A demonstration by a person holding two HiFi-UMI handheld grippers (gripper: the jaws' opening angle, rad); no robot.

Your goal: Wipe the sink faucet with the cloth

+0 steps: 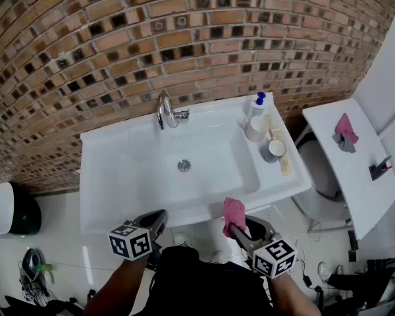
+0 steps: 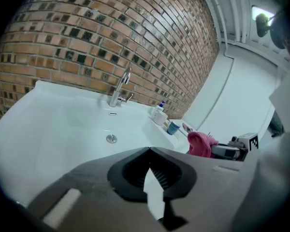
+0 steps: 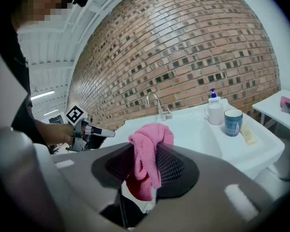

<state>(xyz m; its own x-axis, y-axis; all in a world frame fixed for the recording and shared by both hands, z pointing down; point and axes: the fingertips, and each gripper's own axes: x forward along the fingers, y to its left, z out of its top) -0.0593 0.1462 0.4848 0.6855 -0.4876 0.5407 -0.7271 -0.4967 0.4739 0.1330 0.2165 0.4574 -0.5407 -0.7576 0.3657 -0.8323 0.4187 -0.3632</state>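
Though pinching the pink cloth point(image 1: 234, 214) in the head view, the right gripper point(image 1: 239, 230) short of the sink point(image 1: 105, 143), with the faucet point(image 1: 164, 112) well ahead of the fingers point(image 1: 250, 228), untouched.

In the left gripper view, left gripper point(image 2: 149, 150) fingers point(image 2: 130, 170) pressed together on nothing; faucet point(image 2: 120, 91) far beyond them.

In the right gripper view, fingers point(image 3: 174, 166) clamped on the cloth point(image 3: 146, 153), folds drooping below.

Judged barely begun: cloth in grip, approach and all wiping left.

Sink point(image 1: 118, 189), centre frame: glossy white, smooth, ceramic-looking. Faucet point(image 1: 163, 110) above it: polished metal, mirror-bright. Wall point(image 1: 184, 38), upper frame: rough matt brick. Cloth point(image 1: 234, 214), lower centre: soft pink fabric, matt. Right tongs point(image 3: 144, 164): matt grey plastic, pads point(image 3: 173, 166) black, ribbed.
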